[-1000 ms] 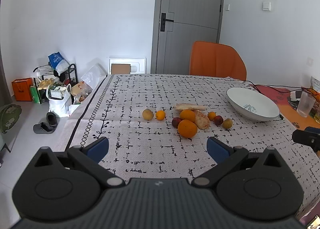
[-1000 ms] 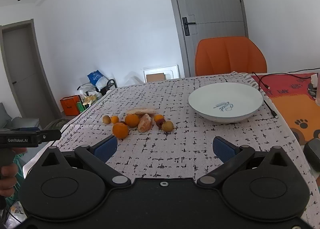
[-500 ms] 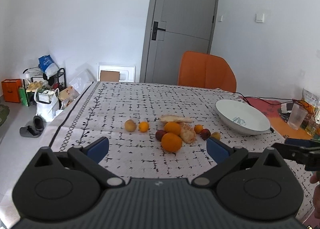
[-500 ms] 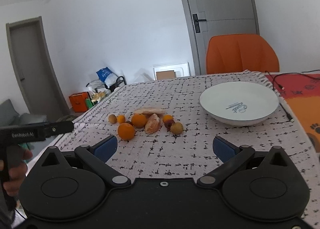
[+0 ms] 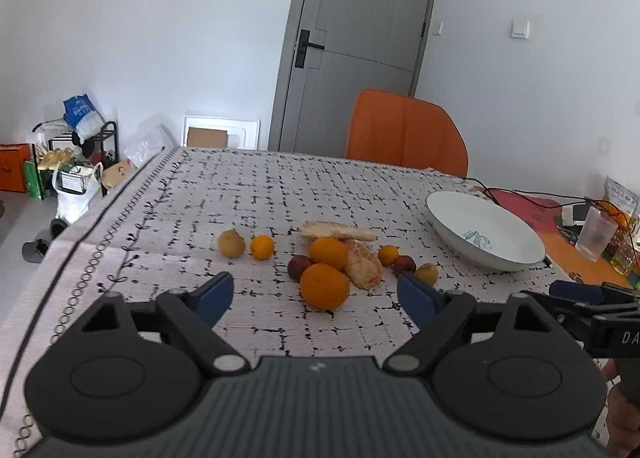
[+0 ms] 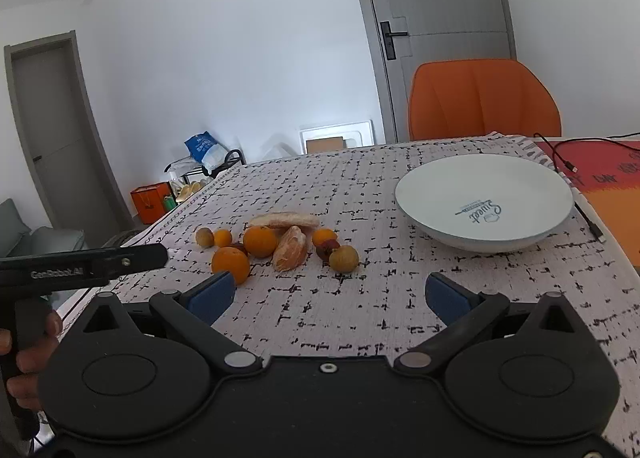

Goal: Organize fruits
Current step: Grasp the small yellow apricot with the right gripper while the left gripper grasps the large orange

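Both grippers hovered over the near edge of the table (image 5: 248, 194), each with its jaws spread wide and nothing between them. The left gripper (image 5: 316, 296) pointed at the large orange (image 5: 324, 285), the fruit nearest that edge, while the right gripper (image 6: 328, 294) faced the small yellow-brown fruit (image 6: 343, 258) at the near end of the cluster. The fruits lay loose in a tight group around the middle of the table, and the white bowl (image 6: 484, 205) stood empty toward the right edge, apart from them. The step in hand seemed to be the first pick: it would go best by taking an outer fruit, bracketing it across its widest part and closing gently, since round fruit could roll and nudge the peeled orange (image 5: 363, 268) beside it.
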Demonstrator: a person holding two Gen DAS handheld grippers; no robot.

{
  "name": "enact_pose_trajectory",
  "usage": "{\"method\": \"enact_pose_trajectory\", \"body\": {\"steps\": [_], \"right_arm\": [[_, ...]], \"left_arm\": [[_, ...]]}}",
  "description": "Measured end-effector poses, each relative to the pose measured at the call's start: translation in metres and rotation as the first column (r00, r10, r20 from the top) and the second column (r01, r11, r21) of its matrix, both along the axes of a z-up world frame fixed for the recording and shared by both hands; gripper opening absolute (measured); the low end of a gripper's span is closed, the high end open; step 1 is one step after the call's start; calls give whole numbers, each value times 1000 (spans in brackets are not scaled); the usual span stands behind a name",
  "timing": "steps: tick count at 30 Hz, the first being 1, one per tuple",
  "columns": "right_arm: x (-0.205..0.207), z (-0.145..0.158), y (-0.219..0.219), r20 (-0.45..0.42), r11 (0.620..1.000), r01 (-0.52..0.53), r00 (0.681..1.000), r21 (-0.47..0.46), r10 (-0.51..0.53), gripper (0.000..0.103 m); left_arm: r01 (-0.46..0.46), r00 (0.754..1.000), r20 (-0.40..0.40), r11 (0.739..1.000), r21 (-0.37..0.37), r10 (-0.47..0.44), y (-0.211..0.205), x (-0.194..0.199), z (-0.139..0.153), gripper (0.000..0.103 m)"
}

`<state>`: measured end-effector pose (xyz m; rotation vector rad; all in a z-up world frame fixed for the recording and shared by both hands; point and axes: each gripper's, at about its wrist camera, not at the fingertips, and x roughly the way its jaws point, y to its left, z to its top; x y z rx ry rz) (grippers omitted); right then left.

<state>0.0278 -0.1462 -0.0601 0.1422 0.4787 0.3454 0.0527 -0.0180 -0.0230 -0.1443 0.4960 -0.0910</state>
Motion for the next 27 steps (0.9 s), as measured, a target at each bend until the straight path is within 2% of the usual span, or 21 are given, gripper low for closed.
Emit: {"method": "enact_pose_trajectory", "body": {"steps": [2, 4, 9, 25, 27], "right_arm": [[5, -1, 0, 0, 1000, 5, 1000, -2, -5, 101], [10, -2, 0, 1, 1000, 4, 1000, 3, -4, 93], [26, -9, 1, -24, 1000, -3, 1000, 19, 3, 83], [72, -29, 8, -123, 997, -2, 992, 76, 12, 64], [78, -31, 8, -142, 996, 1, 990, 88, 12, 60]], "left_arm": [[2, 1000, -7, 1000, 1, -2, -3, 6, -3, 81], [5, 1000, -11, 1000, -3, -5, -5, 11, -6, 78], [15, 999, -30, 1000, -8, -16, -10, 25, -14, 68], [-3, 993, -115, 999, -40, -2, -16, 67, -40, 56], [5, 992, -130, 999, -48, -12, -16, 71, -43, 43]]}}
